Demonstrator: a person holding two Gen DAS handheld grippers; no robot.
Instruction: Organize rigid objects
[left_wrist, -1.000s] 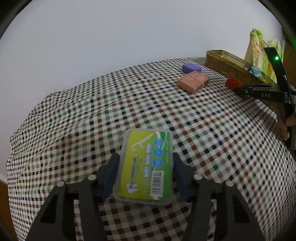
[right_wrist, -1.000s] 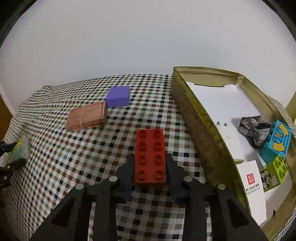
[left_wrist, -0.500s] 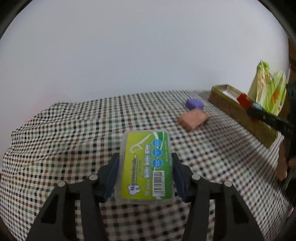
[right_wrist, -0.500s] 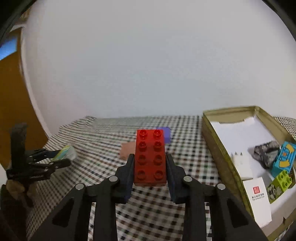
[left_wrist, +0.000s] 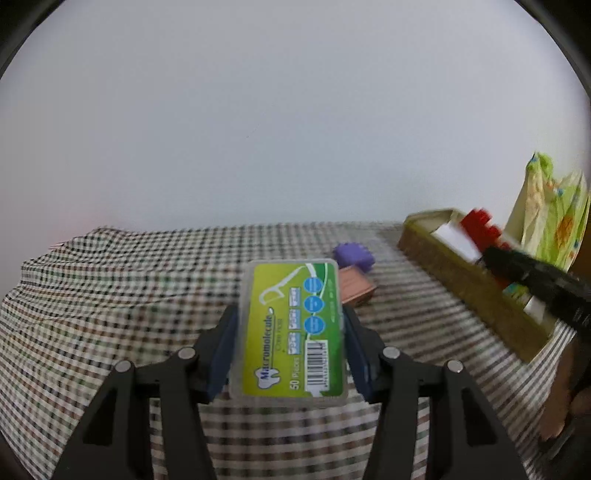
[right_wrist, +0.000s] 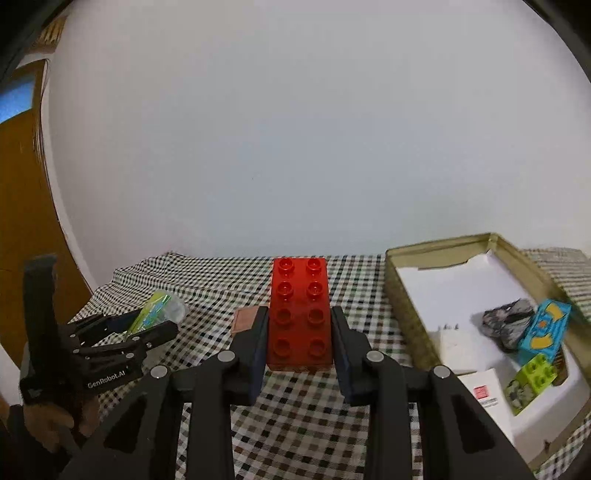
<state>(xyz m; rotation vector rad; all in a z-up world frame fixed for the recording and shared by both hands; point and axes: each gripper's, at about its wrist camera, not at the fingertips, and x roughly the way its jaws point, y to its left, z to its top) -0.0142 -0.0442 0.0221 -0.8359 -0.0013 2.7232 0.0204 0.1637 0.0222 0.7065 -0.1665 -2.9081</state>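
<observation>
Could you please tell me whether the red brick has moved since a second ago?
Yes. The red brick has risen off the checked tablecloth, clamped in the right hand-held gripper.

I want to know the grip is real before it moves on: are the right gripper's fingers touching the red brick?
Touching. The right wrist view shows both fingers pressed flush against the long sides of the red brick, which is held above the checked tablecloth.
</observation>
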